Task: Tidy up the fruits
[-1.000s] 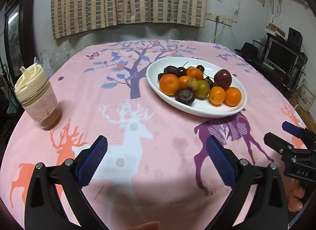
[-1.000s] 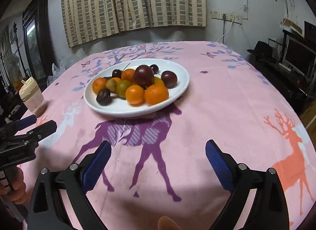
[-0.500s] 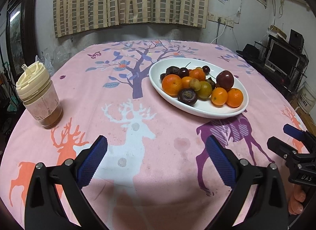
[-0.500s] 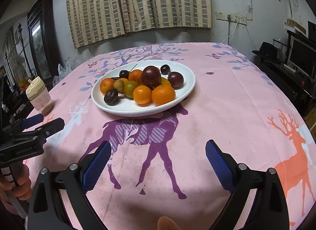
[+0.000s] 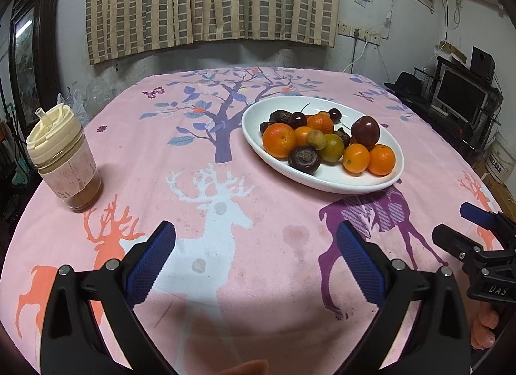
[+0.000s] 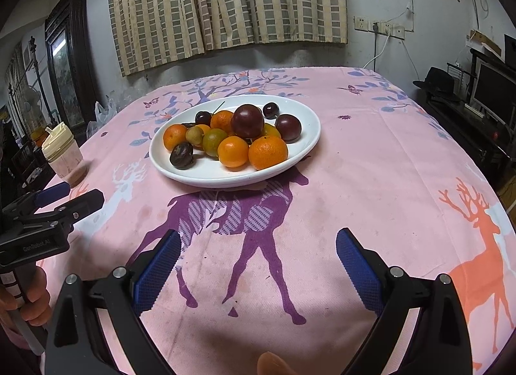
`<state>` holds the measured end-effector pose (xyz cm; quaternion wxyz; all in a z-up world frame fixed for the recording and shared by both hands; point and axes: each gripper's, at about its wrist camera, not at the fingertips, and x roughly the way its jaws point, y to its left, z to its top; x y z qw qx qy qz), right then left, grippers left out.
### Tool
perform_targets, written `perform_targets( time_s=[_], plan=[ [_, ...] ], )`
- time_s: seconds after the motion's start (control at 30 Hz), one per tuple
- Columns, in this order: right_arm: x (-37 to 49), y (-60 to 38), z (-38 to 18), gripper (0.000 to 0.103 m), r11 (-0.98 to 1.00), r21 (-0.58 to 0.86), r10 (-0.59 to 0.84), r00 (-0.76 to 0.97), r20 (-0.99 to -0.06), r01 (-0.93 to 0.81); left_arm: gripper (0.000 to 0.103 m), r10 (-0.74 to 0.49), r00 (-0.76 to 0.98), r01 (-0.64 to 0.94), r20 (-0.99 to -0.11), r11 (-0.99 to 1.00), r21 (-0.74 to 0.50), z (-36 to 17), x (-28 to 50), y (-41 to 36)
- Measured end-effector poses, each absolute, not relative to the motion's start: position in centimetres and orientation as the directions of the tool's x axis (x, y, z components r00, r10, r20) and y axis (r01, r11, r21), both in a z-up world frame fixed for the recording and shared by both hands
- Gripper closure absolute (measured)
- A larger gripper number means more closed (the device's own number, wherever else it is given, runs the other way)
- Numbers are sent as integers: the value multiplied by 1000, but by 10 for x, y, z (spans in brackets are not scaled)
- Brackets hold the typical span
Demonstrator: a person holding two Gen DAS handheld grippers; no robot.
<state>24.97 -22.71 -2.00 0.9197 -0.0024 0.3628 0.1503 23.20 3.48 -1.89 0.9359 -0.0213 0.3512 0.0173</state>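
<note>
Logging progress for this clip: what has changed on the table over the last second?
Only the viewpoints shifted slightly: both cameras tilted or rose a little, so the white plate of fruit sits lower in each view. Nothing was grasped or released. The left gripper and right gripper stay open and empty; the fruit and lidded cup are unmoved.

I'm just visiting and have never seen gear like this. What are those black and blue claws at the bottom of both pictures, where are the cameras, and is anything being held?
No robot here: a person holds a handheld gripper in each hand, and a fisheye camera on each looks forward along its two blue-padded fingers. One picture comes from the left gripper, the other from the right gripper; each also catches the other at its edge. Both are open and hold nothing. On the pink deer-print tablecloth sits a white oval plate piled with oranges, dark plums, cherries and small greenish fruits. A cream-lidded cup stands apart, to the left.
</note>
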Motion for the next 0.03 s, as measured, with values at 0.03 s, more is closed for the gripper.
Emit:
perform_targets(
  time_s=[0.03],
  plan=[
    [250,-227,-20,5,955,105,275,692,-668,-278,5,15,752,-45,-659,999,-29,-19,232,35]
  ],
)
